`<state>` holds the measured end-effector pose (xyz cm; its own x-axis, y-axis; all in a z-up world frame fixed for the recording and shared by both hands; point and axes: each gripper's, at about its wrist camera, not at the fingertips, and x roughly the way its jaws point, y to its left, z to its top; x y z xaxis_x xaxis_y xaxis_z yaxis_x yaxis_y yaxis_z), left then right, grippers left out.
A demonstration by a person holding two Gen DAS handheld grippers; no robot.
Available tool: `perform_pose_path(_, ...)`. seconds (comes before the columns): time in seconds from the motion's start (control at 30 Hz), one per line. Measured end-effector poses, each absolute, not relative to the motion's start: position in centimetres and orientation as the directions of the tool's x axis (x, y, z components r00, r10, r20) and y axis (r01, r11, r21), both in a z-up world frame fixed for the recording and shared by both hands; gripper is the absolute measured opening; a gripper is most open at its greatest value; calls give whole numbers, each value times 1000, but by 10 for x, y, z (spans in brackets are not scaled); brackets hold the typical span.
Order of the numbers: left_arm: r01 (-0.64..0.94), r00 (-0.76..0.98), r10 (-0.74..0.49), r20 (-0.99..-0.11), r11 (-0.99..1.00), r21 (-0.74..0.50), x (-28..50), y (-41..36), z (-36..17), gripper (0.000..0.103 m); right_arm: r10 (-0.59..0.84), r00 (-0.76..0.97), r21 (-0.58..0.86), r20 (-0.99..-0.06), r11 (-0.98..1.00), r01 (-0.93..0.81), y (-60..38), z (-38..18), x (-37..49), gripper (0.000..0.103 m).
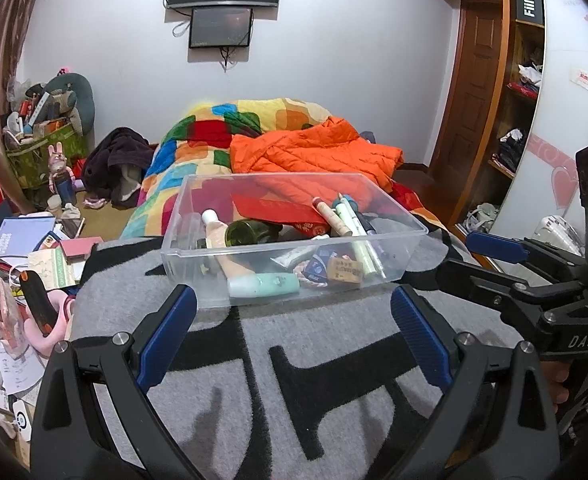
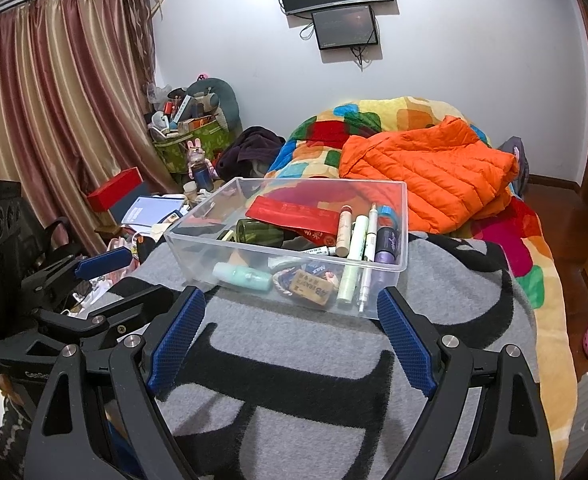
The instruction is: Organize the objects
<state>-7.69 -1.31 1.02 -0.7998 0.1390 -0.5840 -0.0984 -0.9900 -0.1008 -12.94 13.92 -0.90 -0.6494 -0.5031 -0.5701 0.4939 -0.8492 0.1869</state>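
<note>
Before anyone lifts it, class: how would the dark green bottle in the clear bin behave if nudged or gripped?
The green bottle lies on its side, so it would probably roll. It looks like glass: likely slippery, heavy for its size, and breakable. A red packet rests over it and may slide off inside the bin.

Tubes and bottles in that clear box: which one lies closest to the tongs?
The mint-green plastic tube, lying on its side against the near wall of the clear plastic box. The pale green tube and cream red-capped tube reach farther back.
</note>
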Motion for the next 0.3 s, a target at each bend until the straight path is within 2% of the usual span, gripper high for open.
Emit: perform_pose_path(0.3,-81,-793,149,-591,-987,-141,-78,-22,9,99,-505,-646,189,-572,-848,495,137,-9,-128,86)
